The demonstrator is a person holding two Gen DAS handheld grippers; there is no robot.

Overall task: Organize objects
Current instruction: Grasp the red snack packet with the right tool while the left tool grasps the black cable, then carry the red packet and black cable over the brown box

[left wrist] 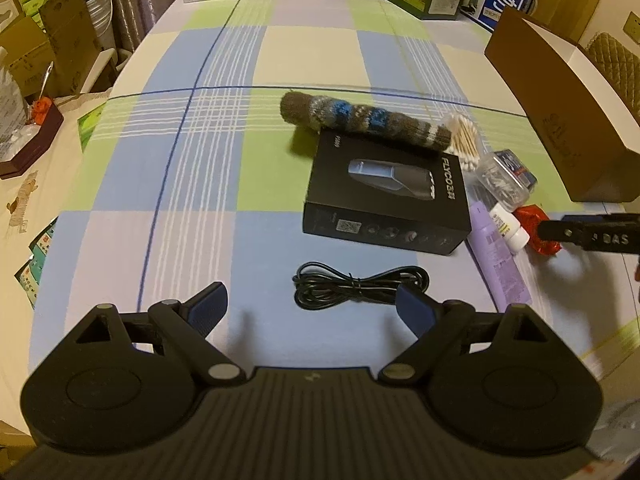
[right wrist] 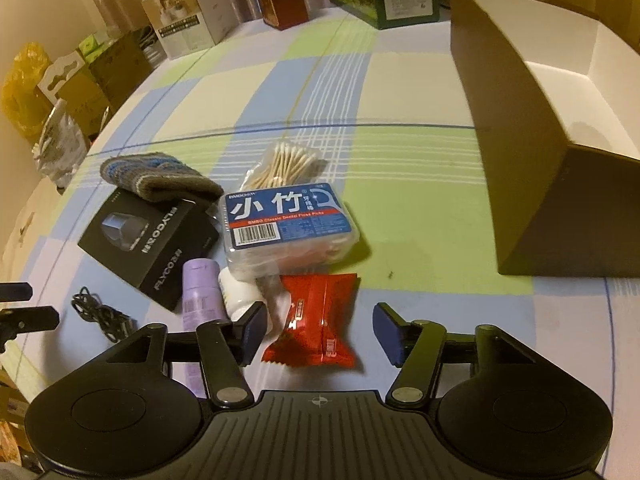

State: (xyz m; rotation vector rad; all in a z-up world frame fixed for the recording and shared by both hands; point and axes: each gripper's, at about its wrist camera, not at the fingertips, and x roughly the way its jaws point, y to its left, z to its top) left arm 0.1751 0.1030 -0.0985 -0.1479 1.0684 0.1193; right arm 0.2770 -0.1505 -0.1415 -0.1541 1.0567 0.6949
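Both tools spread wide over a cluttered table.

The right tool [right wrist: 318,330] straddles a red packet [right wrist: 312,320], seemingly without touching it; the left tool [left wrist: 310,306] hangs empty near a black cable [left wrist: 360,286], beside the black FLYCO box [left wrist: 386,196]. An open brown box [right wrist: 520,128] stands to the right.

The left claw [left wrist: 308,306] hangs low over the tabletop [left wrist: 200,160], its fingers spread wide and holding nothing. The right claw [right wrist: 318,330] is likewise spread wide and empty, and its tip shows at the right edge of the left view.
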